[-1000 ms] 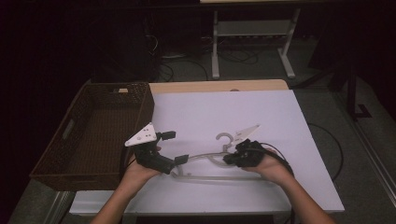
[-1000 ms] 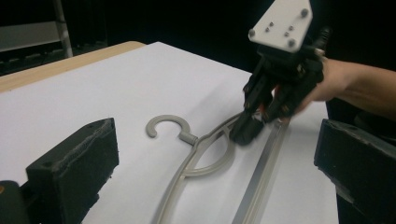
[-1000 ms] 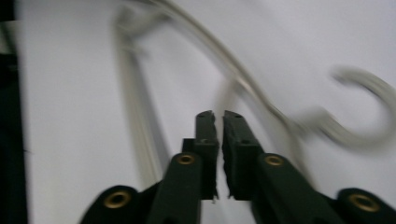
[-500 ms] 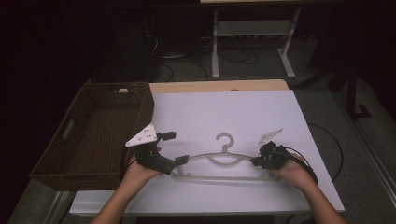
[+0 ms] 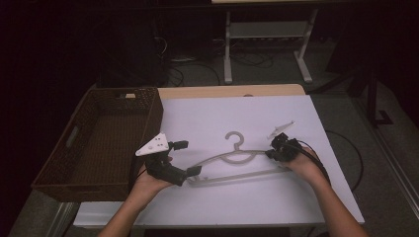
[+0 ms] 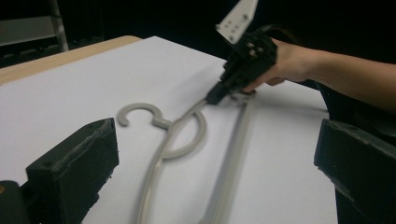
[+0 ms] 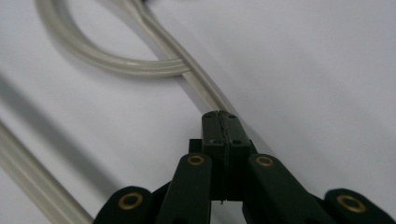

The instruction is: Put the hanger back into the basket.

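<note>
— Where is the hanger [image 5: 237,160]?

— Flat on the white worktop [image 5: 237,113], near the middle, hook pointing far. The basket [image 5: 89,143] sits at its left.

— And the jaws?

— The right gripper [image 7: 220,122] is pressed together on the hanger's right arm (pinching it, I think). The left gripper [image 5: 187,159] is spread wide around the left end.

— Next?

— Close the left gently, then lift both ends level.

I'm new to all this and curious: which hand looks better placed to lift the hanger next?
Probably the right. Its hand-held gripper is shut, with its tips at the upper arm of the hanger. The left hand-held gripper is open, the hanger's other end lying between its jaws, not yet pinched.
</note>
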`<state>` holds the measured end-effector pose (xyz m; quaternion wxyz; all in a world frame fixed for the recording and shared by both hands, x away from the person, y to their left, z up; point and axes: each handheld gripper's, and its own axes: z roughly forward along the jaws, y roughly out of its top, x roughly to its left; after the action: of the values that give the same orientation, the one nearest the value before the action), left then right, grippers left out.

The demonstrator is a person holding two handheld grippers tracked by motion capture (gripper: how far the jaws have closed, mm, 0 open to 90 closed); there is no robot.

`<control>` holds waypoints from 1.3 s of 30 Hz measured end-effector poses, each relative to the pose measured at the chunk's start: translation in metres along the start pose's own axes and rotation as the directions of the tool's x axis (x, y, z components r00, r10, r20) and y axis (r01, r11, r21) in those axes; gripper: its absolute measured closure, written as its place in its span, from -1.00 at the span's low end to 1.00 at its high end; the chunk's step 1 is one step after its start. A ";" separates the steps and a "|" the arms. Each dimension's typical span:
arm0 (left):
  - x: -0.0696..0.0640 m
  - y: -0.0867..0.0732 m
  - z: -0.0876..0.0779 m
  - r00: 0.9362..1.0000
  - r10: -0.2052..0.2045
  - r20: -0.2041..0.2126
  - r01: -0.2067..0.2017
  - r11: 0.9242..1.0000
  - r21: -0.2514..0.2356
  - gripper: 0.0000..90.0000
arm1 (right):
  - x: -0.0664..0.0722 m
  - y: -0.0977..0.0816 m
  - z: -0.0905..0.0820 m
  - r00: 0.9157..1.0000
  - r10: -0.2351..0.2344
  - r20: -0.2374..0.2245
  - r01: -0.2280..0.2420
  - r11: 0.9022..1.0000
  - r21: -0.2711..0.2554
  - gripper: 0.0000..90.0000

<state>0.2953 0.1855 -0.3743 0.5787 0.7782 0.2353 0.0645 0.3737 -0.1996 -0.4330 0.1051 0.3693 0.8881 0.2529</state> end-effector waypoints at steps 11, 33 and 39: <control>0.002 -0.005 0.003 1.000 -0.002 -0.002 0.002 1.000 0.009 -1.00 | -0.004 0.011 -0.004 0.999 0.038 0.006 -0.038 0.996 -0.081 0.99; 0.014 -0.020 0.009 0.999 -0.038 -0.023 0.038 0.999 0.011 -1.00 | 0.071 -0.001 -0.017 0.990 -0.062 -0.126 0.039 0.983 -0.180 0.99; 0.015 -0.020 0.007 0.999 -0.034 -0.025 0.034 0.999 0.015 -1.00 | 0.074 0.000 -0.010 0.991 -0.081 -0.110 0.063 0.986 -0.155 0.99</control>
<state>0.3051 0.1901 -0.3975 0.5709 0.7776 0.2558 0.0624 0.3178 -0.1502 -0.4243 0.0902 0.3126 0.8837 0.3366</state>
